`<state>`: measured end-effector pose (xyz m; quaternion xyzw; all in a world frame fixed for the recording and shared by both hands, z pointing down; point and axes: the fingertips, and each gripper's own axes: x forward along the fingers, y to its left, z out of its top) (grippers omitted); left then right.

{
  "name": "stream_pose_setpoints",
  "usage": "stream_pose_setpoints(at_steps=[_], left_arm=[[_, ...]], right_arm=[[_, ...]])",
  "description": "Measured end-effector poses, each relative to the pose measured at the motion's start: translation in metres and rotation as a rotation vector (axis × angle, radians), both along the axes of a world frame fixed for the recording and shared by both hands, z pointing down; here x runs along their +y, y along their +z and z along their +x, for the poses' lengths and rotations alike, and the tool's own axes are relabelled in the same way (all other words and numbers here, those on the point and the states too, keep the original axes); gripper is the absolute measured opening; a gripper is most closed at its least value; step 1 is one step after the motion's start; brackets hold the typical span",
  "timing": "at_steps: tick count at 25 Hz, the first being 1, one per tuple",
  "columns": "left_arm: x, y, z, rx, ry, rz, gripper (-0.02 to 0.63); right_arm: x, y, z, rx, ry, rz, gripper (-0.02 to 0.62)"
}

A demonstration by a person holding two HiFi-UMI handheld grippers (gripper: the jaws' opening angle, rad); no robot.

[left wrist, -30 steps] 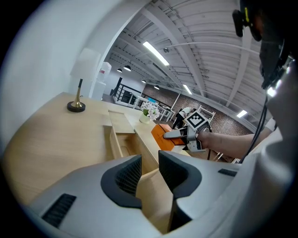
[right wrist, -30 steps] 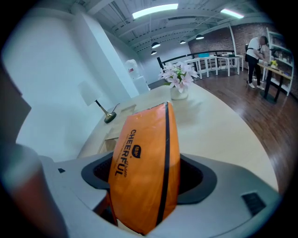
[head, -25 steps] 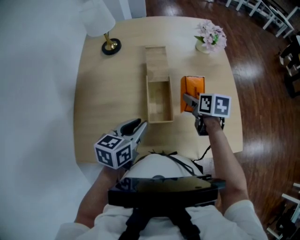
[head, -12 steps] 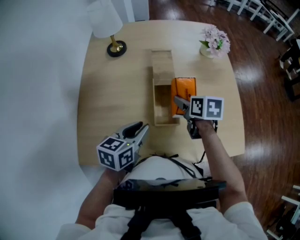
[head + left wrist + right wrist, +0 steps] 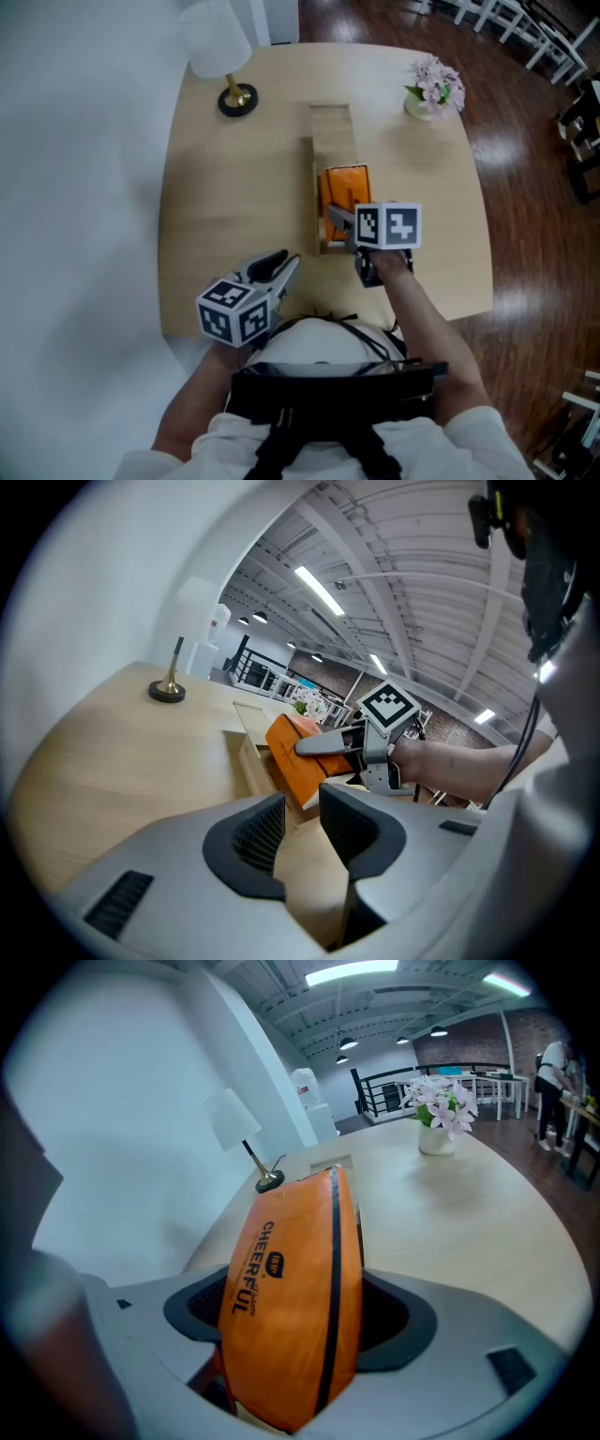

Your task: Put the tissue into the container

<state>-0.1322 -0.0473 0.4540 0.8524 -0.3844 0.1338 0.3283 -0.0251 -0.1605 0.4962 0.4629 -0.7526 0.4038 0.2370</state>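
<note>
- The orange tissue pack (image 5: 291,1241) reads "CHEERFUL" along its side.
- The right gripper (image 5: 298,1324), jaws wide, clamps the pack and holds it tilted over the open wooden container (image 5: 317,208).
- The left gripper (image 5: 302,829) hangs apart from them, jaws parted on nothing.

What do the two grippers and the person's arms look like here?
Both grippers are smooth grey plastic with blunt jaws lined by dark, ribbed pads. The left gripper carries a white cube printed with black square markers. The right gripper has a matching marker cube. The person wears a cream-white top whose sleeves leave the forearms bare.
</note>
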Motion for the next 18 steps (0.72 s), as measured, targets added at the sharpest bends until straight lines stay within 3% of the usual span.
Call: stream_pose_setpoints(at_steps=[7,18], left_arm=[[-0.002,0.000,-0.006,0.007,0.004,0.000,0.112],[-0.003,-0.001,-0.009,0.005,-0.007,-0.001,0.111]], right_arm=[[0.003,0.036,-0.004,0.049,0.011,-0.048,0.383],[0.000,0.041,-0.012,0.079,0.015,-0.006,0.385]])
